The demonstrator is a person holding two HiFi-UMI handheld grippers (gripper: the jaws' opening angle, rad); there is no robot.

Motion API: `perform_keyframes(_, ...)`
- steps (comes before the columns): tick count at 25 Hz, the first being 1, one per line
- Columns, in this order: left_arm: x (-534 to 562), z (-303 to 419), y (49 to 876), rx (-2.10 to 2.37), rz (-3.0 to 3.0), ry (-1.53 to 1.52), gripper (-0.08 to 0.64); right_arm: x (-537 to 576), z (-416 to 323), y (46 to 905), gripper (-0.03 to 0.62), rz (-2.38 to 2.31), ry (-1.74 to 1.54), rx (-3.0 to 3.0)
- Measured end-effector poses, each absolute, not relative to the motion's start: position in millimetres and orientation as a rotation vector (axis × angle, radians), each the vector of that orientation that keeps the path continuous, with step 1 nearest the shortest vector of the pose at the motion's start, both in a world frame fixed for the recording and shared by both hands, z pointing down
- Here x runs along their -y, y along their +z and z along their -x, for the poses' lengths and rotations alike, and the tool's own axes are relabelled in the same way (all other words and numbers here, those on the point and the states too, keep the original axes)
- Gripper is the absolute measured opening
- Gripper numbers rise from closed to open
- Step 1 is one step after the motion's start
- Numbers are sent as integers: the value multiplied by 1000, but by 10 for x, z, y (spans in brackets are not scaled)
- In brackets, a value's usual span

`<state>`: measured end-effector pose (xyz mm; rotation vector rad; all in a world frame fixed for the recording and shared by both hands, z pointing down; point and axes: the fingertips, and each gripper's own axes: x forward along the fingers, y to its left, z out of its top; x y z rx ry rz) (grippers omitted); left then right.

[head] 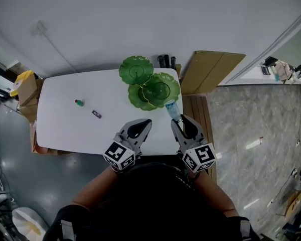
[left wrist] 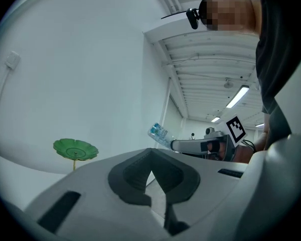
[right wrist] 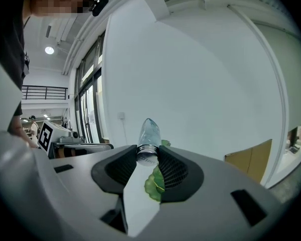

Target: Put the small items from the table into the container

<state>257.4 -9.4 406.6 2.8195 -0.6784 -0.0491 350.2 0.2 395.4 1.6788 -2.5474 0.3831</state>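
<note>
The jaws of the left gripper are pressed together at their tips with nothing between them. Those of the right gripper pinch a small clear bottle by its neck, and its body sticks out past the tips toward the green dishes.

Both grippers sit low in the middle of the head view, side by side over the near edge of the white bench. The bottle's far end lies just at the rim of the nearest of the green leaf-shaped dishes, which cluster at the upper right of the bench, three overlapping rounds in all.

Well apart from them, in the left part of the bench, lie two small items. One is a green-topped piece. A little below and to its right is a dark, oblong piece.

A brown cardboard panel leans just right of the bench, and a yellow-topped box stands off its left end.

In the left gripper view one green dish shows on a thin stem at centre left, and the right gripper with its bottle is at centre right.
</note>
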Motion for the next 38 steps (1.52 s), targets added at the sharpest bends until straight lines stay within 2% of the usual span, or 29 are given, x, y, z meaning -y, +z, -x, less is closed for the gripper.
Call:
perform_keyframes(15, 551, -2467, 4366, 845, -2679, -10, 6, 834, -3749, 4461, 143, -1504, 445, 2501)
perform_keyframes(38, 920, -2878, 4727, 1051, -2550, 61, 6, 1655, -3767, 5861, 144, -948, 636, 2343)
